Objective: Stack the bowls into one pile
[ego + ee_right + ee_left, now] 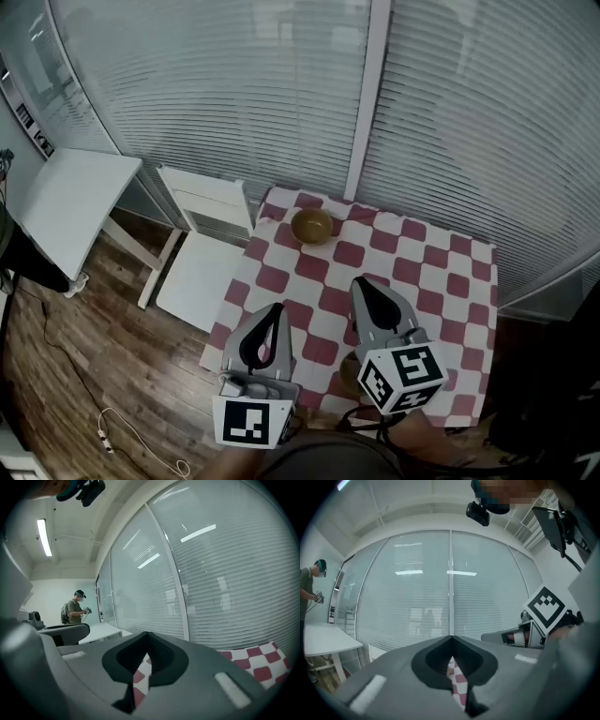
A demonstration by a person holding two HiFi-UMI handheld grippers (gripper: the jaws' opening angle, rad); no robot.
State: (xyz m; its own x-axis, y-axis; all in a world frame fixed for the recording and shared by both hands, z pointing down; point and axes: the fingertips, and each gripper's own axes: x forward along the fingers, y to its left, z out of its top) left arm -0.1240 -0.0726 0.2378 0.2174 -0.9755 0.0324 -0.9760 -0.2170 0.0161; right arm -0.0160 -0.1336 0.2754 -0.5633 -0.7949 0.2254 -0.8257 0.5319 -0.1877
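1. Okay, only one bowl (311, 225) is clearly visible. It sits near the table's (441, 281) far left corner, well apart from both grippers.
2. Left gripper (277, 309) and right gripper (361, 284) both have their jaws pressed together with nothing between them.
3. It looks rigid, light and probably slick, so I'd pinch the rim wall gently.

Bowl (311, 226) looks smooth and glossy, tablecloth (450, 281) is matt checked cloth, floor (75, 366) lower left is wood planks, left gripper (278, 308) and right gripper (360, 282) matt grey plastic.
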